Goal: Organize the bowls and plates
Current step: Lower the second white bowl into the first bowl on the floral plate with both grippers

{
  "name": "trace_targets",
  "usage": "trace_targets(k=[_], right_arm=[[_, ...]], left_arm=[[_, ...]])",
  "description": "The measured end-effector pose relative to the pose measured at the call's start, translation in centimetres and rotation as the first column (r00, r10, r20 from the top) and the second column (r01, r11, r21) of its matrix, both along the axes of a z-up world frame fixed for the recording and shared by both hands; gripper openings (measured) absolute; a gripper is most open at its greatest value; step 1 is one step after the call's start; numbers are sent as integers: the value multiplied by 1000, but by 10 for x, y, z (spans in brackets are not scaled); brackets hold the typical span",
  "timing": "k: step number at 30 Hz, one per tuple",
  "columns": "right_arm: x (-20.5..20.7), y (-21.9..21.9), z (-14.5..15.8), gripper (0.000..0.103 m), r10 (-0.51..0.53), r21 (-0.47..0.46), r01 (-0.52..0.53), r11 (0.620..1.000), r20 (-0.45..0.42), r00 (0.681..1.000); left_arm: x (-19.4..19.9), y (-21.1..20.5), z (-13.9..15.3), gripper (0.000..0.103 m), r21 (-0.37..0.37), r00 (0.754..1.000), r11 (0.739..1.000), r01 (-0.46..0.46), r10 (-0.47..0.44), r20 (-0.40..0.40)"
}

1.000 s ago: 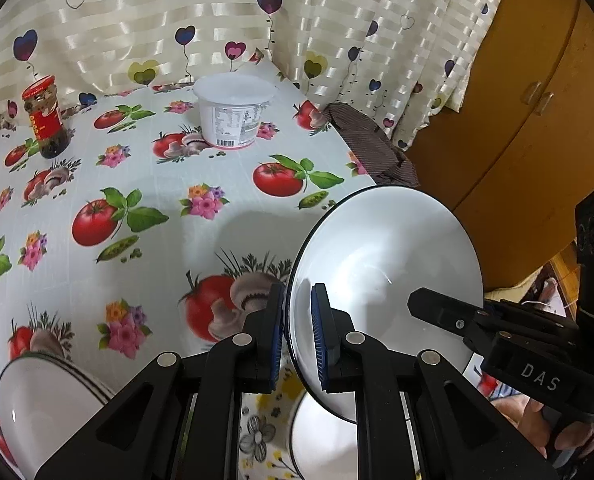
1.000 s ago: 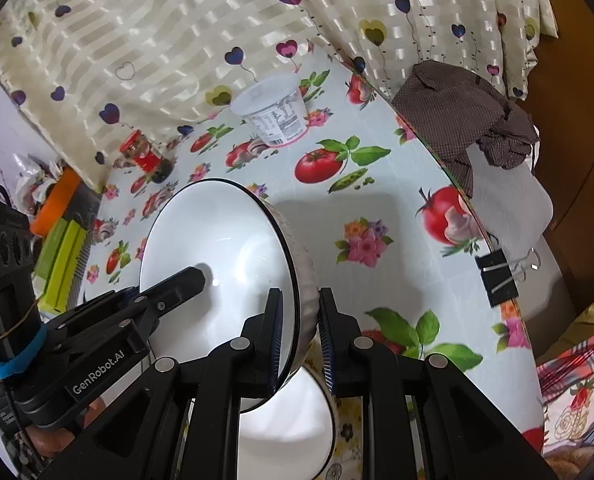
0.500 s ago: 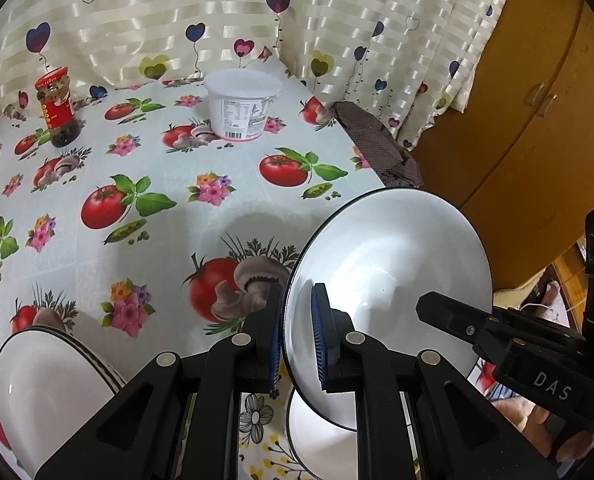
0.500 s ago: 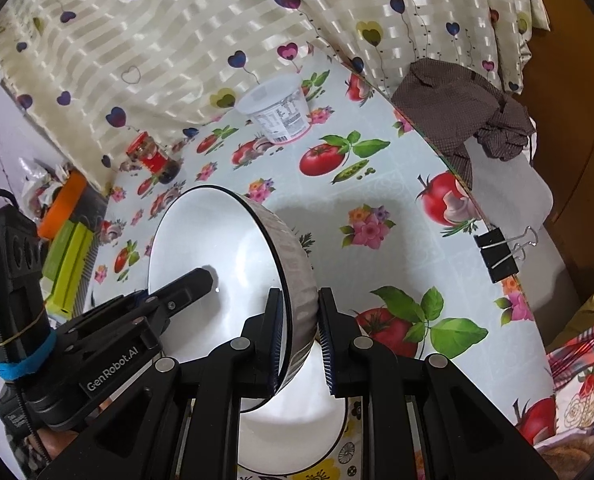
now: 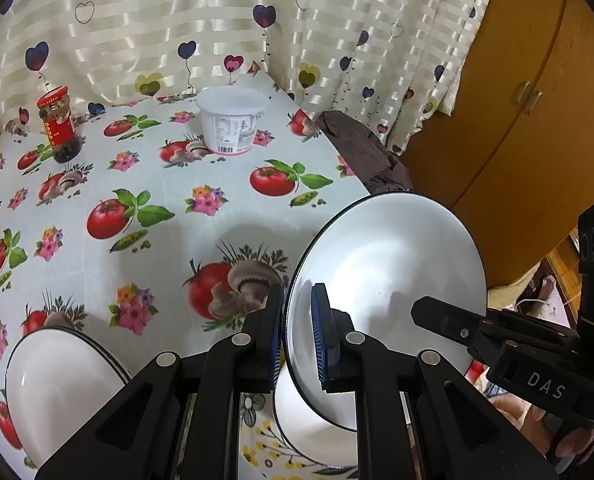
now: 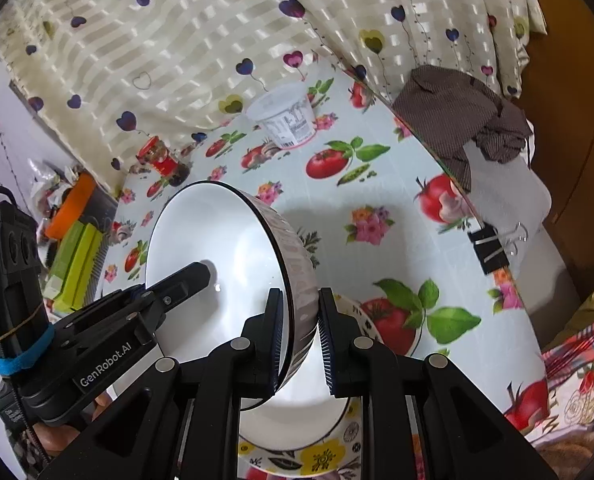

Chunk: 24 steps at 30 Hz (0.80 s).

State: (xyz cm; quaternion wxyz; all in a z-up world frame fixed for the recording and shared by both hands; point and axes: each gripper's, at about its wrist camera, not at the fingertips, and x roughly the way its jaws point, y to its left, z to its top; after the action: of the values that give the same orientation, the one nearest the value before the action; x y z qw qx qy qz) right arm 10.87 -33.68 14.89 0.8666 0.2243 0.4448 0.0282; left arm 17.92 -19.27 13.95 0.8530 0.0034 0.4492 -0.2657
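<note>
Two tongs, left tongs [image 5: 297, 336] and right tongs [image 6: 300, 336], each clench the rim of one white bowl [image 5: 385, 300], held tilted above a second bowl [image 5: 309, 432] on the bench [image 5: 201, 236]. Mid-transfer, it seems; next comes carrying it towards the stacked bowls [image 5: 57, 384] at eight o'clock, level and slow.

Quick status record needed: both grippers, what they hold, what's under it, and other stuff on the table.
left gripper: shut on the white bowl's rim
right gripper: shut on the same bowl's opposite rim
bowl pose: tilted, clear of the table
below it: another bowl on a floral plate
also on tablecloth: bowl stack, yogurt tub, red-lidded jar, brown cloth
</note>
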Motion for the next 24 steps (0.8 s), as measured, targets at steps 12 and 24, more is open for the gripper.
trace_targets(k=[12, 24], right_arm=[[-23, 6, -10, 17, 6, -1, -6, 1000, -25, 1000], [-31, 19, -32, 17, 18, -40, -21, 999, -78, 997]], left_arm=[[-24, 4, -7, 14, 10, 1000, 1000, 9, -9, -12], [-38, 9, -30, 14, 46, 999, 999, 9, -6, -46]])
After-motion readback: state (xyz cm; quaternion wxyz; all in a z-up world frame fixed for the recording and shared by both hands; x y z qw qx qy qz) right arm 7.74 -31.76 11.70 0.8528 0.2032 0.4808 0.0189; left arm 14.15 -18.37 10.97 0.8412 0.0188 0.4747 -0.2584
